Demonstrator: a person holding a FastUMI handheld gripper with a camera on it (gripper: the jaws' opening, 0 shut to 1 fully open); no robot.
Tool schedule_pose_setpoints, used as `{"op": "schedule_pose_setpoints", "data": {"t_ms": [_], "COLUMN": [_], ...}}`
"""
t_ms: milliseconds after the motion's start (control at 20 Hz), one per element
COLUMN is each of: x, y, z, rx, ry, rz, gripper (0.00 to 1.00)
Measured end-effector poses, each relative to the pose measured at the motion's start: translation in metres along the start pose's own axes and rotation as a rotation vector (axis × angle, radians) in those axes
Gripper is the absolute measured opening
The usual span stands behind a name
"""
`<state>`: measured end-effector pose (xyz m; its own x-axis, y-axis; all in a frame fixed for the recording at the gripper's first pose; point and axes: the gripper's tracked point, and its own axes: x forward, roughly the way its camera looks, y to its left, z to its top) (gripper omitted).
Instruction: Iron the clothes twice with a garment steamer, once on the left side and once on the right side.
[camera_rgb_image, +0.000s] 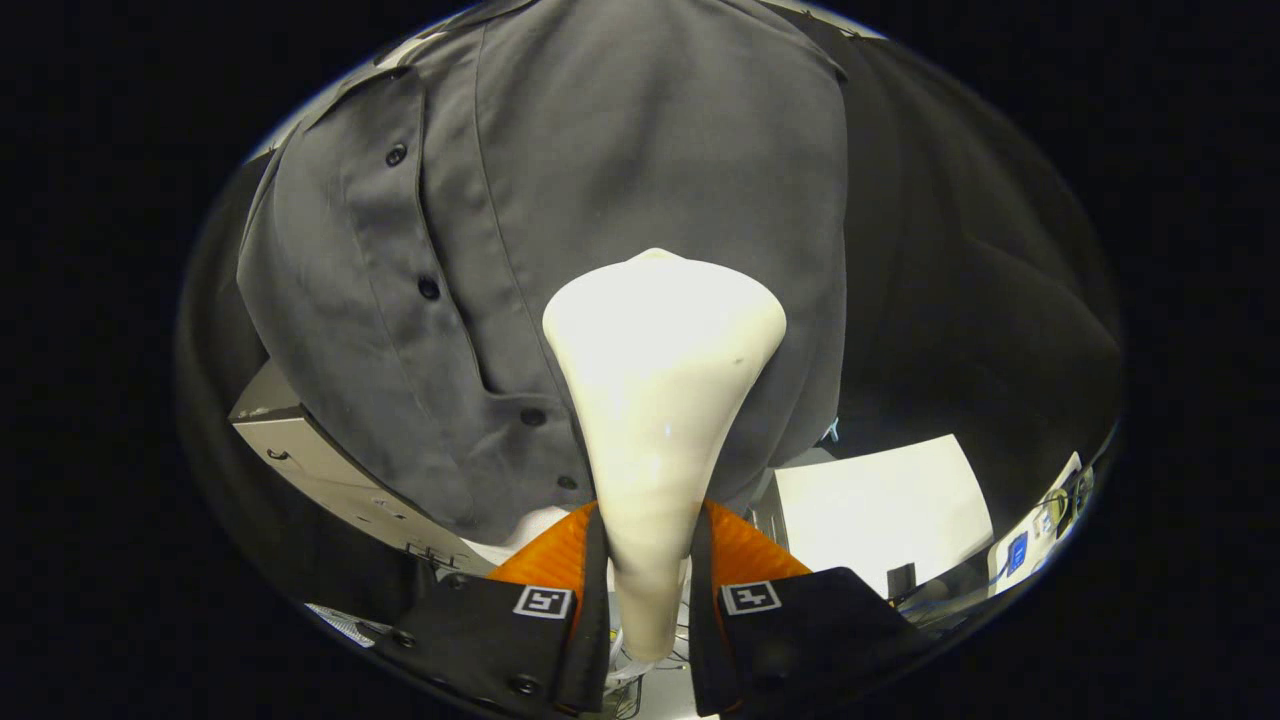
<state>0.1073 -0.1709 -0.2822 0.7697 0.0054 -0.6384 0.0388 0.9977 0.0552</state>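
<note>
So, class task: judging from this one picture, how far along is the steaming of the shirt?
Done: the tongs are shut on the steamer, so pickup is finished. In hand: the steamer's wide head is up against the grey shirt, beside the button placket, on the panel to its right as seen here. Left: one picture cannot show whether any pass is finished, so count both the left and right passes as open.

shirt (640, 180) collar cut off, steamer (660, 380) face hidden

tool (648, 560) clamps steamer (660, 400) handle | head apparently against grey shirt (640, 170) (buttoned)
</note>
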Motion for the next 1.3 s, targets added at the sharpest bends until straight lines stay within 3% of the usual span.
{"op": "schedule_pose_setpoints", "data": {"t_ms": [900,1050,1300], "x": [0.046,0.029,-0.019], "y": [-0.021,-0.013,0.012], "z": [-0.160,-0.159,-0.111], "rx": [0.065,0.097,0.158], "ry": [0.226,0.214,0.105], "rz": [-0.042,-0.049,-0.062], "gripper": [0.41,0.41,0.41]}}
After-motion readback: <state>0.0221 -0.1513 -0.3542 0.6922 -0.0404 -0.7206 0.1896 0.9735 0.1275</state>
